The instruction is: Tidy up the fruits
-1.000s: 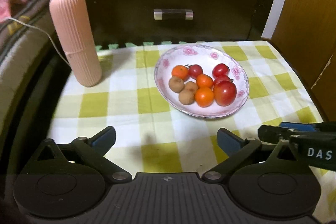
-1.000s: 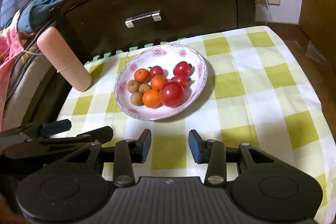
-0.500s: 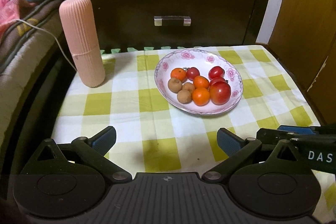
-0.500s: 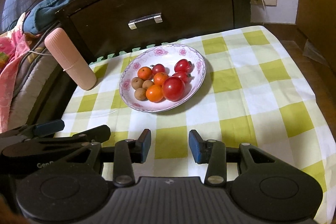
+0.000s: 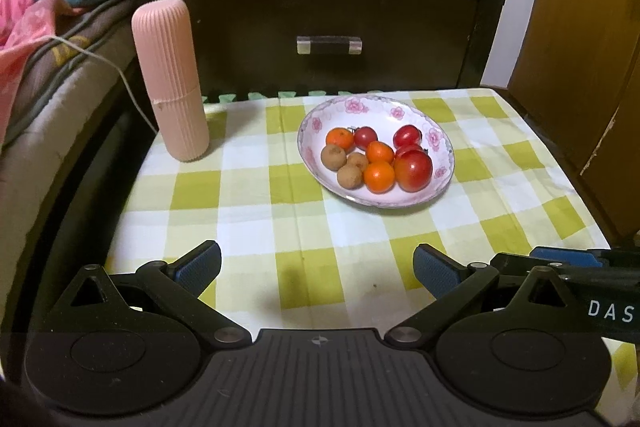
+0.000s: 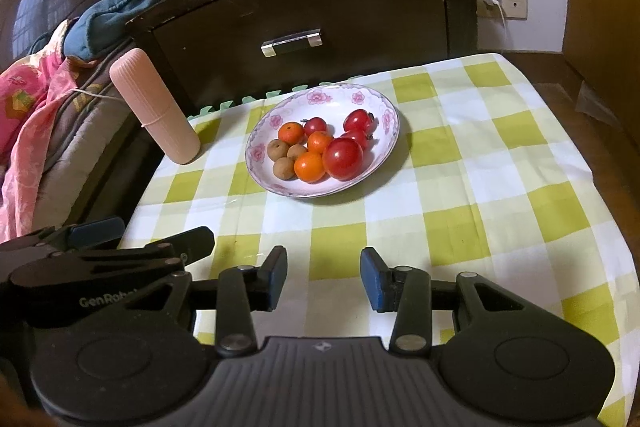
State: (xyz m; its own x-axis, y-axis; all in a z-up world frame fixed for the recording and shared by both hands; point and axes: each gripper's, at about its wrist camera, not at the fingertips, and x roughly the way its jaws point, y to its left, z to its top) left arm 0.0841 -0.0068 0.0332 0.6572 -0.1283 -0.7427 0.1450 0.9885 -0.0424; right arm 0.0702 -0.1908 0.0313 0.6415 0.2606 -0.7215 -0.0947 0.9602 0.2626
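Glossy glazed ceramic is being shown by the floral bowl point(image 5: 440, 163); matt woven cloth by the checked tablecloth point(image 5: 248, 195); ribbed matt plastic, seemingly, by the pink case point(image 5: 170, 83); dark scuffed wood by the drawer front point(image 6: 320, 7); polished metal by its handle point(image 6: 292, 42).

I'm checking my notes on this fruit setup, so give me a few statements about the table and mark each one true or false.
1. All the fruit sits in the flowered plate. True.
2. The pink ribbed case lies flat on the checked cloth. False: it stands upright on its end.
3. The left gripper holds an orange. False: its jaws are wide open with nothing between them.
4. The right gripper is empty, short of the plate. True.
5. The largest red fruit is beside an orange one. True.
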